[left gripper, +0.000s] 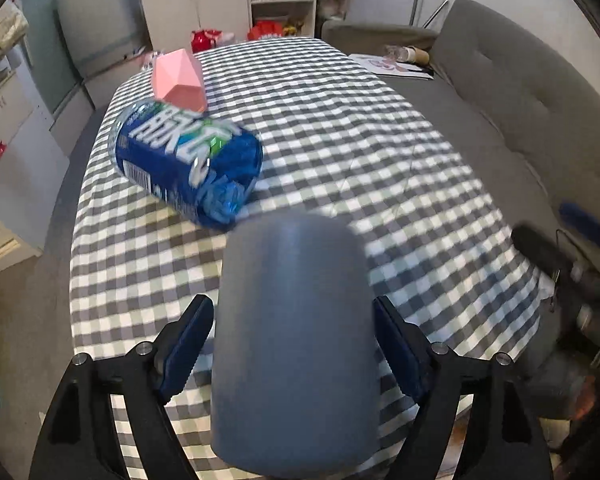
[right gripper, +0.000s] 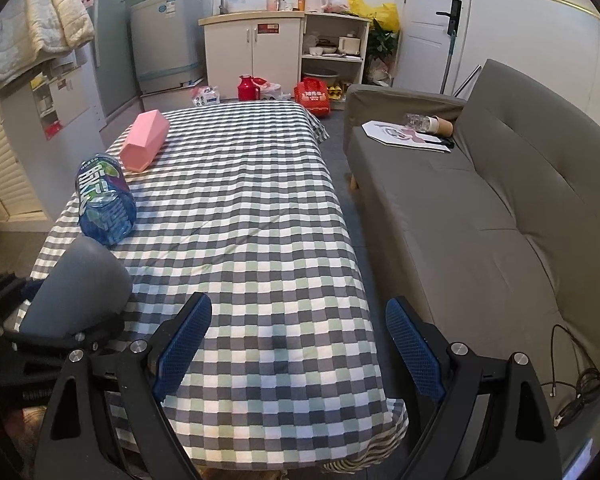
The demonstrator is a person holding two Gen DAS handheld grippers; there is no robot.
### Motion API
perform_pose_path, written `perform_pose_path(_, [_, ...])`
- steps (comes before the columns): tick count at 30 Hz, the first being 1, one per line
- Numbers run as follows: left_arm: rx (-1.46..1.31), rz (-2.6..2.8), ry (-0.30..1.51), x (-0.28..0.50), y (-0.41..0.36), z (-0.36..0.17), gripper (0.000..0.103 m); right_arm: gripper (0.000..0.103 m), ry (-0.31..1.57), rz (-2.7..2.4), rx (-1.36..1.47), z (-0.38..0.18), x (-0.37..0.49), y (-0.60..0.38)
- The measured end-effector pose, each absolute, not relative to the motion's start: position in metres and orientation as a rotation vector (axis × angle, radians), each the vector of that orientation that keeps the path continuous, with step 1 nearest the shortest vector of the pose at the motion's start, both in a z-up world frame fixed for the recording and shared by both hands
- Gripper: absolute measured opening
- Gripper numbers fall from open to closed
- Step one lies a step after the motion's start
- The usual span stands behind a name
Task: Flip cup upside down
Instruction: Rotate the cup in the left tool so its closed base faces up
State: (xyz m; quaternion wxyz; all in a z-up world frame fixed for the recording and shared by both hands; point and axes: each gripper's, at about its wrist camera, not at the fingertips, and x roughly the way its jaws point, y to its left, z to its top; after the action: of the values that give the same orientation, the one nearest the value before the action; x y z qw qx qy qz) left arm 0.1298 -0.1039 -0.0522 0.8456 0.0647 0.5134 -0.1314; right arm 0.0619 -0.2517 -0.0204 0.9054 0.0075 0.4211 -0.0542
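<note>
A grey cup is held between the blue pads of my left gripper, its closed base pointing away from the camera and its wide rim toward me. The cup is over the near end of the checked tablecloth. In the right wrist view the same cup shows at the left, tilted, held in the left gripper above the table's near-left corner. My right gripper is open and empty, above the near end of the table.
A blue-labelled plastic bottle lies on its side on the table's left part, a pink box beyond it. A grey sofa runs along the right. Cabinets, a washing machine and red bags stand beyond the table's far end.
</note>
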Motion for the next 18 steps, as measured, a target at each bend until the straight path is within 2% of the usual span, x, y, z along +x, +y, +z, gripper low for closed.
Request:
perform_pose_path(4, [0.056, -0.258, 1.158, 0.155, -0.105, -0.038, 0.084, 0.089, 0.874, -0.11, 0.016, -0.022, 0.061, -0.252])
perform_pose_path(8, [-0.036, -0.236, 1.315, 0.18, -0.097, -0.051, 0.084, 0.089, 0.877, -0.107, 0.026, -0.024, 0.062, -0.255])
perform_pose_path(9, [-0.066, -0.243, 1.343, 0.183, -0.095, -0.055, 0.082, 0.089, 0.878, -0.106, 0.029, -0.024, 0.062, -0.255])
perform_pose_path(11, [-0.123, -0.277, 1.393, 0.187, -0.092, -0.06, 0.074, 0.089, 0.879, -0.105, 0.034, -0.026, 0.062, -0.257])
perform_pose_path(18, [-0.138, -0.304, 1.31, 0.183, -0.093, -0.036, 0.074, 0.089, 0.878, -0.106, 0.038, -0.027, 0.063, -0.258])
